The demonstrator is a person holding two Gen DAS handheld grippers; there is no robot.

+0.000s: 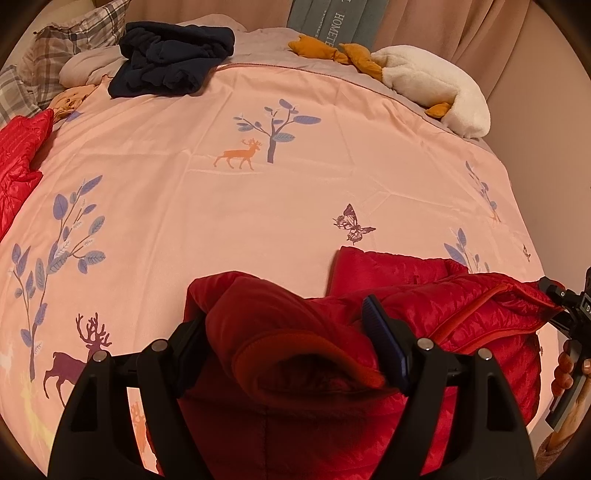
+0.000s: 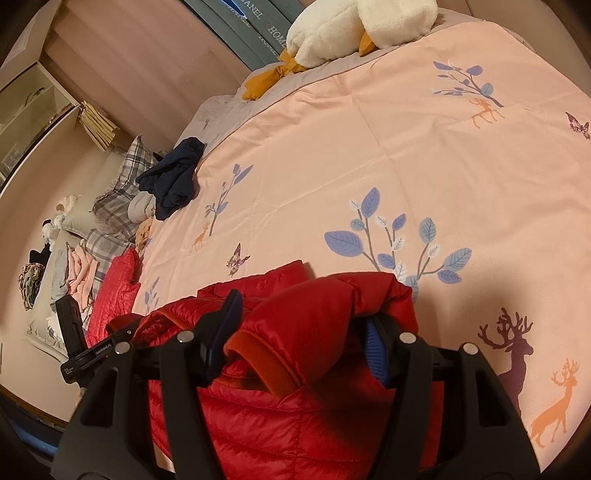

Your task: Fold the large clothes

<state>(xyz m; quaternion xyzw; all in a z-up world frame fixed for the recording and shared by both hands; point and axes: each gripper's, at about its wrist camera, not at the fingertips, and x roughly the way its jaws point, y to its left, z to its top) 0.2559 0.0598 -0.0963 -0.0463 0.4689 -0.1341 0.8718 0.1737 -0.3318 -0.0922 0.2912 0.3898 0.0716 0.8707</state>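
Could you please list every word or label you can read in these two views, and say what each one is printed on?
"HOMETE", cut off: grey-green cushion at the head of the bed.
"ANEL" and "HOM", both cut off: the same cushion, right wrist view.
White lettering on the left gripper body, right wrist view: too small to read.

Before me lay a bed (image 1: 295, 192) under a pink cover printed with deer, trees and butterflies, all in warm, dim light. Along its far edge stood teal headboard cushions (image 1: 332, 22), with a white and mustard plush toy (image 1: 436, 88) at the far right corner. Plaid pillows (image 1: 62, 48) lay at the far left corner. Pinkish curtains (image 1: 461, 33) hung behind. A pale shelf unit (image 2: 33, 107) stood by the wall.
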